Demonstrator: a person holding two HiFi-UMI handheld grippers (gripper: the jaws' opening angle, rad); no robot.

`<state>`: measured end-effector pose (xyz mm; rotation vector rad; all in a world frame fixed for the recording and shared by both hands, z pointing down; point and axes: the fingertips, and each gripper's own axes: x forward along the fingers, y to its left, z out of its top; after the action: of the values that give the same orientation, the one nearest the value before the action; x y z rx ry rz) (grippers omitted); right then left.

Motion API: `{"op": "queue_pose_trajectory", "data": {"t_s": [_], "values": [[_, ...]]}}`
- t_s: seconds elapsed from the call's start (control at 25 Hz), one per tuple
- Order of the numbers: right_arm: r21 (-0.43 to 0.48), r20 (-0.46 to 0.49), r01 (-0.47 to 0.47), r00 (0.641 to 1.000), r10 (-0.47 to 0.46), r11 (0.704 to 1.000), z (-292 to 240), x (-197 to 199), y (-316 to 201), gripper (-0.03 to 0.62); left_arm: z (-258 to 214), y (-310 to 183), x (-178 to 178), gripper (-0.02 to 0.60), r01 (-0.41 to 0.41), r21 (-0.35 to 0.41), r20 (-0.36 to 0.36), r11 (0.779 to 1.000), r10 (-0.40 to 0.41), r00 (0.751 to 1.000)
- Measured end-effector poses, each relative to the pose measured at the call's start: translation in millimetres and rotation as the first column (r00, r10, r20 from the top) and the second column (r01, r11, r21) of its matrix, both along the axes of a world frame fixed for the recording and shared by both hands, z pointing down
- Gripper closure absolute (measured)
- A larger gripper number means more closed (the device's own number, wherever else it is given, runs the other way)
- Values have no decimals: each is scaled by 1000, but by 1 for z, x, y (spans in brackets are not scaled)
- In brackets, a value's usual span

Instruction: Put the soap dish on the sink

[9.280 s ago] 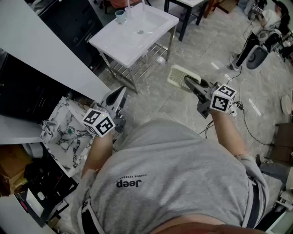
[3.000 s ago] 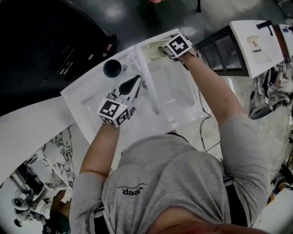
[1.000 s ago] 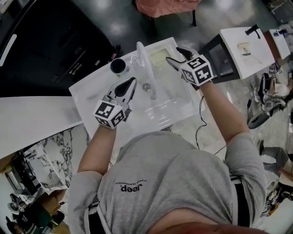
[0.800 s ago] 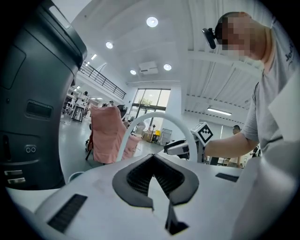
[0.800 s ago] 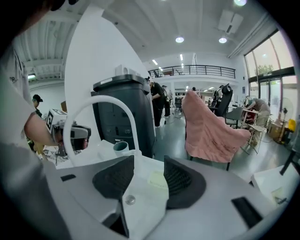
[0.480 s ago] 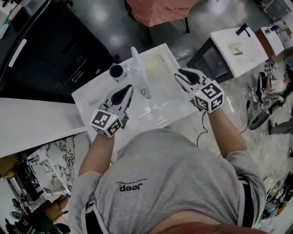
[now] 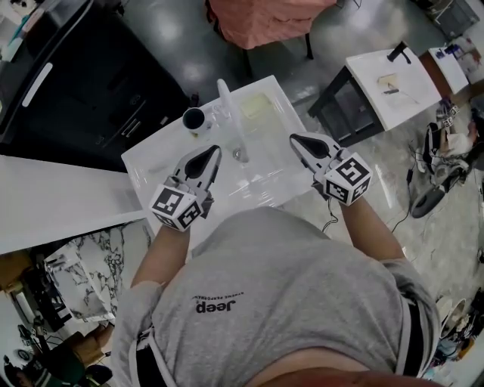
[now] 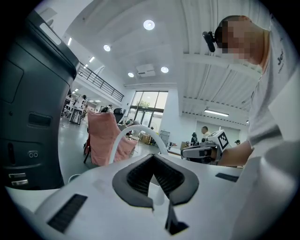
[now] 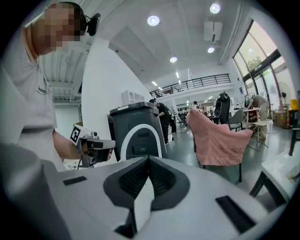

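The pale soap dish (image 7: 255, 104) lies on the back right corner of the white sink (image 7: 145, 163), beside the faucet (image 7: 229, 106). Over the sink's front left part my left gripper (image 7: 215, 150) hovers, shut and empty. At the sink's right edge, well short of the dish, my right gripper (image 7: 295, 139) is closing to shut, nothing between its jaws. In the left gripper view the left gripper's (image 8: 153, 157) tips meet under the faucet's arch (image 8: 138, 133). The right gripper's (image 9: 149, 159) tips also meet in the right gripper view.
A dark cup (image 7: 195, 119) stands on the sink's back rim, left of the faucet. A black machine (image 7: 83, 83) fills the far left, a pink-draped chair (image 7: 261, 19) stands behind the sink, and a small white table (image 7: 393, 79) stands at the right.
Both grippers have drawn back from the sink's rear toward the person. The right one has left the soap dish on the corner and closed its jaws.
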<state>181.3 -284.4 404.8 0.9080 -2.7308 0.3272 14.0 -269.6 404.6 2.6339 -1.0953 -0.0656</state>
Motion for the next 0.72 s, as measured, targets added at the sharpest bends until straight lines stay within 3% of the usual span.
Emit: {"op": "queue_pose_trajectory", "data": {"t_s": [0.72], "values": [[-6,6,-5,1000,5,1000,2,-3,-4,540,-7,2,-6,568,11,13,1,1000,-12,1000]]}}
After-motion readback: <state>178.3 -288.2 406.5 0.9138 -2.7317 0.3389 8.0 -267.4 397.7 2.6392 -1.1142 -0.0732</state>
